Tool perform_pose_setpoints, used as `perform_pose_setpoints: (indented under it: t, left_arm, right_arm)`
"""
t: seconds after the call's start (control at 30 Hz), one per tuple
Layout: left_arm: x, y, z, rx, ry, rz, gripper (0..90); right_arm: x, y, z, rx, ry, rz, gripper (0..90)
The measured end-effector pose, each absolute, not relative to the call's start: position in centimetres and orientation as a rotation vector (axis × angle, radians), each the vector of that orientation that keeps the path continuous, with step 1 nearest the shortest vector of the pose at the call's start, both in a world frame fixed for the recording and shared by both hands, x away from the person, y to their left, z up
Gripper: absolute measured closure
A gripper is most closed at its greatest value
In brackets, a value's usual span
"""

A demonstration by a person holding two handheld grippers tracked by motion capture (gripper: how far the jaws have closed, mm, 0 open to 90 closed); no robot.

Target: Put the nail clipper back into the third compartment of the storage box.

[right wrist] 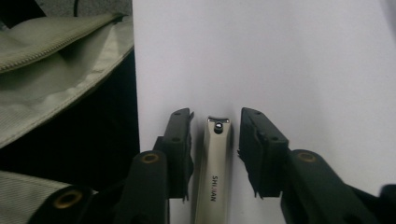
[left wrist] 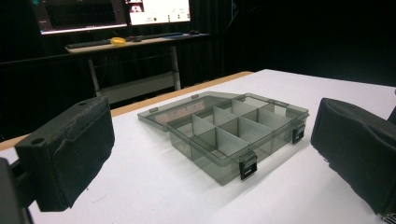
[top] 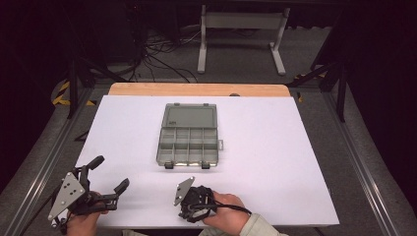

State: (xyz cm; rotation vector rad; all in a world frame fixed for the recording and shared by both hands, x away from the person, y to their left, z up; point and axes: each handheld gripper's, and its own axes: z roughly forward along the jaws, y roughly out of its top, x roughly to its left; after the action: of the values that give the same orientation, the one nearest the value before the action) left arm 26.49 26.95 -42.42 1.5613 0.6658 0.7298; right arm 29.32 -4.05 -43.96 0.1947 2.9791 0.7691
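Observation:
A silver nail clipper (right wrist: 215,163) lies flat on the white table top (top: 275,147) close to its front edge. My right gripper (top: 196,202) points down over it and stands open: the black pads (right wrist: 180,140) flank the clipper with a thin gap on each side. A smoky clear organiser box (top: 189,140) sits mid-table with its lid laid flat behind it; the divided compartments (left wrist: 233,133) look empty. At the front left, my left gripper (top: 110,173) is open wide with nothing in it, and its pads (left wrist: 70,154) frame the box from a distance.
The table's front edge runs just beside the right gripper, where a pale jacket (right wrist: 56,60) hangs past it. A wooden strip (top: 196,89) borders the far side. A white desk frame (top: 241,34) and cables stand on the floor beyond.

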Motion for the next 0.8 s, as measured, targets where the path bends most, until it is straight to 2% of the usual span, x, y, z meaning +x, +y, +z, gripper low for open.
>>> perform_pose_setpoints:
  t: [0.23,0.8]
  left_arm:
    - [26.53,26.93,-42.44,1.564,0.665,0.727,0.5]
    - [26.49,26.94,-42.42,1.560,0.667,0.732,0.5]
  right_arm:
    - [29.22,-4.05,-43.95,0.176,2.976,0.764,77.1]
    - [29.50,-4.32,-43.57,0.201,2.989,0.805,78.5]
